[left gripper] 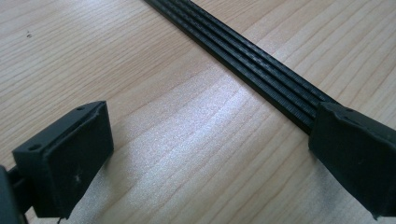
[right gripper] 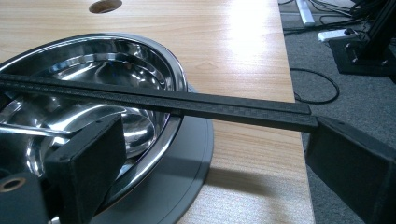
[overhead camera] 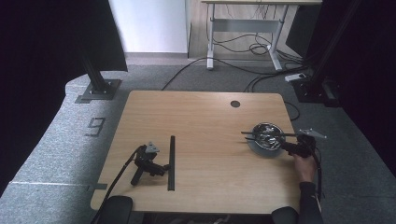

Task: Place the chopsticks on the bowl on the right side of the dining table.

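A shiny steel bowl [overhead camera: 266, 136] [right gripper: 116, 65] stands on a flat grey round base [right gripper: 187, 186] near the table's right edge. A long black ribbed strip [overhead camera: 268, 134] [right gripper: 196, 105] lies across the bowl's rim. Its near end reaches beside one jaw of my right gripper [overhead camera: 290, 146] [right gripper: 219, 154], which a hand holds low by the bowl, jaws wide apart and pressing on nothing. A second black strip [overhead camera: 171, 163] [left gripper: 252, 70] lies flat on the table at the left. My left gripper [overhead camera: 156, 167] [left gripper: 215, 135] rests on the table beside it, open, with no hand on it.
A round cable hole [overhead camera: 235, 103] sits at the table's far right. The right table edge [right gripper: 299, 154] is close to the bowl, with grey carpet and cables beyond. Black frame posts [overhead camera: 95, 79] stand on the floor behind the table.
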